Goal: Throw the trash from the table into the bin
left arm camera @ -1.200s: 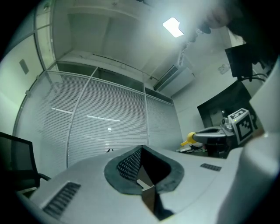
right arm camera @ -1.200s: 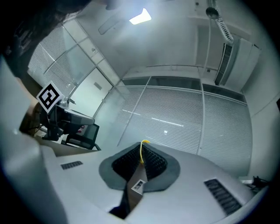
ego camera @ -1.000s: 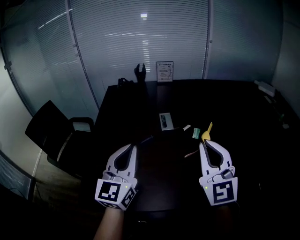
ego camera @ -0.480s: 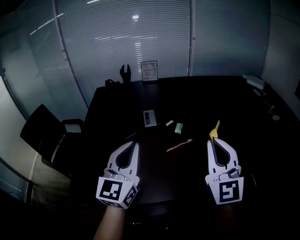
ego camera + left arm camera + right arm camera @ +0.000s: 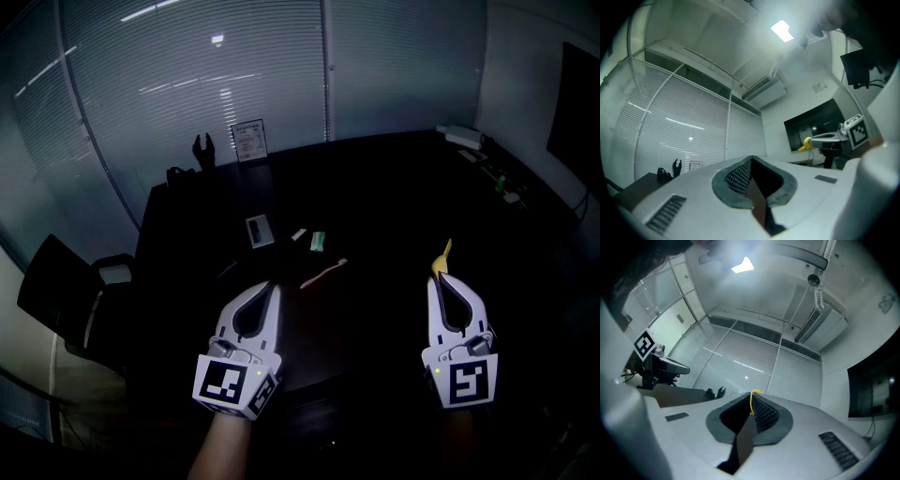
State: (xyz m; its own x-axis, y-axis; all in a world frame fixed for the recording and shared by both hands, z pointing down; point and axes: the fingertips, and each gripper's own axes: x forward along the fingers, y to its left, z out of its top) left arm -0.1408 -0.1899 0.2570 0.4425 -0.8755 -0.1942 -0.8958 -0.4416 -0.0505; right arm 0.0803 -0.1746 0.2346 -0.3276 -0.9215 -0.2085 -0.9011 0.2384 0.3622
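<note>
One thin, curled yellow scrap (image 5: 442,260) is pinched at the tip of the right gripper (image 5: 449,279), whose tongs are pressed together on it. It is held above the near right part of the dark table (image 5: 394,187). The left gripper (image 5: 272,287) is level with it to the left, tongs pressed together with nothing between them. That makes two grippers, well apart from each other.

Four small pieces of trash lie on the table, left of centre and beyond the left gripper:
- one pink stick (image 5: 323,273), nearest
- one green packet (image 5: 318,241)
- one white scrap (image 5: 299,234), just beside the green packet
- one pale rectangular card (image 5: 258,229), furthest left

At the far left edge of the table stands one framed sign (image 5: 248,141). One black chair (image 5: 56,291) stands off the table's left side.

A second ago the yellow scrap was close beside the green packet. Now it is well to the right of all four pieces, which sit further left and further away in the head view. The chair has slid towards the left edge. A dark screen (image 5: 572,94) on the right wall has come into view. Both grippers' tongs stand as they did before.
</note>
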